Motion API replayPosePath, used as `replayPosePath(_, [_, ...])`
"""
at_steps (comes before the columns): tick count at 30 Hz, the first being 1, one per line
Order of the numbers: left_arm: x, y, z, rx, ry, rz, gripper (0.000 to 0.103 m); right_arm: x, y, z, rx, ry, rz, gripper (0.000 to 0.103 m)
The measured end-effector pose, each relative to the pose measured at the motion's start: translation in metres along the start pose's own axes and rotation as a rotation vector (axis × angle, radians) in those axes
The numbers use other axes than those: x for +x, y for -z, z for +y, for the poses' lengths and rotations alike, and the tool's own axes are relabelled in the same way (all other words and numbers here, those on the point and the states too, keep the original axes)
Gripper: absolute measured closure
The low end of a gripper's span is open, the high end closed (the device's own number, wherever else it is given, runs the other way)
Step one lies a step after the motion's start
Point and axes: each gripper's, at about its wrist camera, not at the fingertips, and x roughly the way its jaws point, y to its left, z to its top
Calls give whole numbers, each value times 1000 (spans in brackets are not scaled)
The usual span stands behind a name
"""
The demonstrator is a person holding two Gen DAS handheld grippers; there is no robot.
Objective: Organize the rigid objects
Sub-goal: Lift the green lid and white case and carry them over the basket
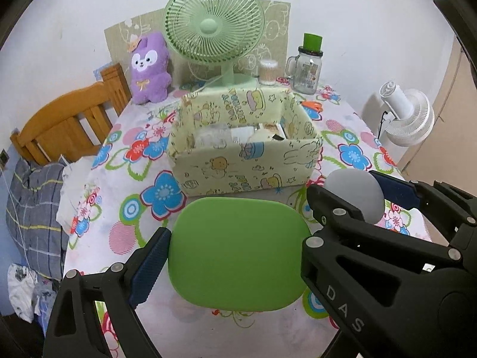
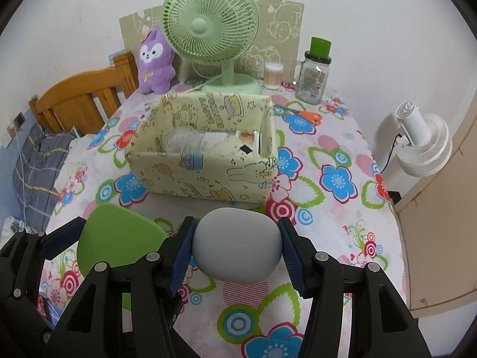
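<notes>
Above the flowered tablecloth (image 2: 342, 137), just in front of the cartoon-print storage box (image 2: 208, 176), the left gripper (image 1: 235, 256) is clamped on a flat green case (image 1: 238, 253), its blue pads pressing both sides. Beside it, the right gripper (image 2: 237, 247) squeezes a rounded pale grey case (image 2: 237, 247) (smooth, pebble-shaped). Both cases hang off the table, near the box already holding small items.
</notes>
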Motion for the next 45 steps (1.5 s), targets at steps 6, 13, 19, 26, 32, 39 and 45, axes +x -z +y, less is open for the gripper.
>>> replayPosePath(6, [-11,-6,-4,18,5,-16,8,-13,-4,-4,17,8,-18,45])
replayPosePath(13, [-18,-15,-4,30,12,-32,8,-21,-12,-6,37,19,-26,45])
replayPosePath(19, [-18,-27,0,21,6,-43,8,-20,-26,-4,38,16,-31,45])
replayPosePath(26, [-12,-46,6,12,3,-55,8,-11,-47,-2,29,15,-37,45])
replayPosePath(32, [-5,-59,9,3,6,-51,8,-2,-62,-4,26,13,-32,45])
replayPosePath(39, [9,-79,12,-5,4,-50,8,14,-80,-7,38,-1,-16,45])
replayPosePath(45, [23,-93,17,-6,7,-45,8,29,-95,-6,30,-5,-11,45])
